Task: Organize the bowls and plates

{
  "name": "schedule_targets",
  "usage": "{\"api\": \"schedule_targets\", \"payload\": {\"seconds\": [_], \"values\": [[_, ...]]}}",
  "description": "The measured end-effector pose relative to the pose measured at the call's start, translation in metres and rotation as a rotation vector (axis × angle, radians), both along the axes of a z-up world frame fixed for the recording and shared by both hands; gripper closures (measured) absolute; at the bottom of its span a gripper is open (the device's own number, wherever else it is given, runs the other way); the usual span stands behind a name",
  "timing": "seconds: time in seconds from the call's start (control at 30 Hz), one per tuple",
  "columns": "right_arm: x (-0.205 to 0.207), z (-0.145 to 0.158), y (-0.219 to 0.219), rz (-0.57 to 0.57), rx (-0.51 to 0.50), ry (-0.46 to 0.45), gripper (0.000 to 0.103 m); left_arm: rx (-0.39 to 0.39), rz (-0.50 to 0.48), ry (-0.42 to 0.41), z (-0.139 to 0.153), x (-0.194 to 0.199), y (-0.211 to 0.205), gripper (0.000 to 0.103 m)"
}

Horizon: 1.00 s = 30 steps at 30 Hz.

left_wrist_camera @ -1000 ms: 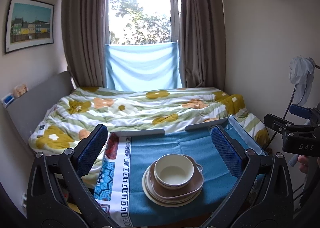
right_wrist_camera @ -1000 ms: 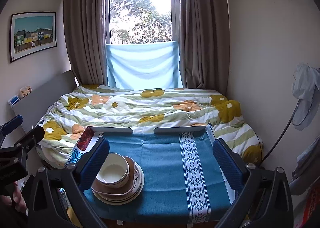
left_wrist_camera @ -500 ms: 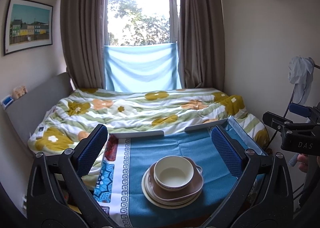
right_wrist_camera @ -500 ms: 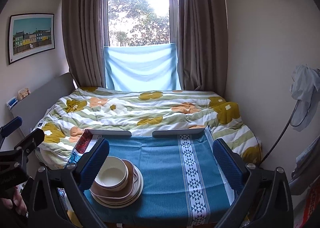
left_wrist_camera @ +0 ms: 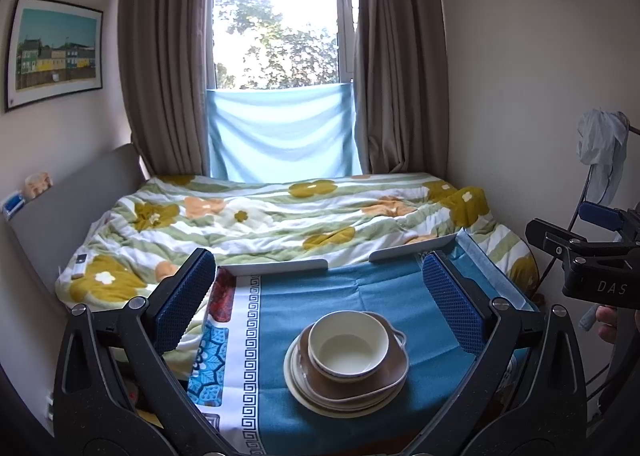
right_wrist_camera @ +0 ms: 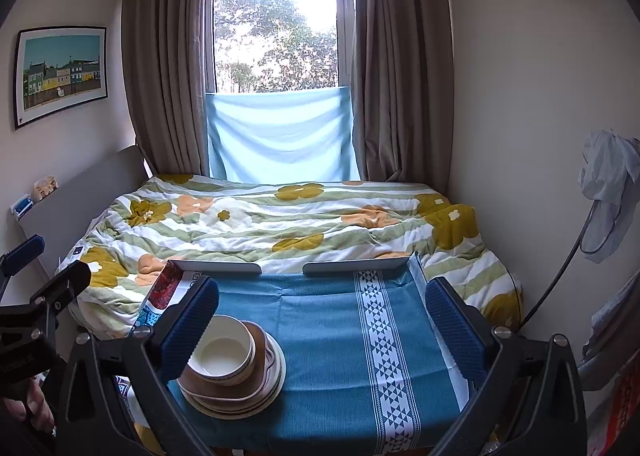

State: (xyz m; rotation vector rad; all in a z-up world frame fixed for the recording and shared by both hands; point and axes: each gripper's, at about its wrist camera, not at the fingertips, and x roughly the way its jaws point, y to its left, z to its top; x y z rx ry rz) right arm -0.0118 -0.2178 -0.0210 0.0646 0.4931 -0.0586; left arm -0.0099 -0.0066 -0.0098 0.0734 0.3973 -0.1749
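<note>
- left gripper [left_wrist_camera: 320, 296]: jaws spread wide, nothing between the blue pads, held above the near edge of the table.
- right gripper [right_wrist_camera: 320, 316]: also spread wide, empty; its left pad overlaps the stack in the right wrist view (contact can't be judged, looks like it's just in front).
- bowl [left_wrist_camera: 348, 346]: cream, upright, empty, sits on top of the stack; in the left wrist view at about 6 o'clock, in the right wrist view at about 8 o'clock.
- brown dish [left_wrist_camera: 384, 376]: directly under the bowl, has a small lip at its 2 o'clock side.
- cream plates [left_wrist_camera: 296, 376]: at the bottom of the stack, at least two rims visible (exact count unclear).
- Whole stack rests on the blue tablecloth [left_wrist_camera: 340, 296], left of the table's middle, nearer the front edge.
- White patterned band [right_wrist_camera: 376, 336] of the cloth runs front to back, well apart from the stack at its 3 o'clock.
- Bed with floral quilt [left_wrist_camera: 280, 220] just behind the table at 12 o'clock.
- Window [left_wrist_camera: 276, 16] with brown curtains beyond the bed; framed picture [left_wrist_camera: 56, 52] on the wall at 10 o'clock.
- A person's fingers [left_wrist_camera: 608, 322] show at the right edge of the left wrist view, under the other gripper's body.
</note>
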Motion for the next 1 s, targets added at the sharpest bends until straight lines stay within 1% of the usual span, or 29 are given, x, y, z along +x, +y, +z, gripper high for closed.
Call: {"api": "schedule_targets", "payload": {"seconds": [1.0], "values": [[0.0034, -0.002, -0.001, -0.006, 0.0, 0.002, 0.0, -0.009, 0.003, -0.001, -0.0027, -0.0022, 0.0091, 0.0]]}}
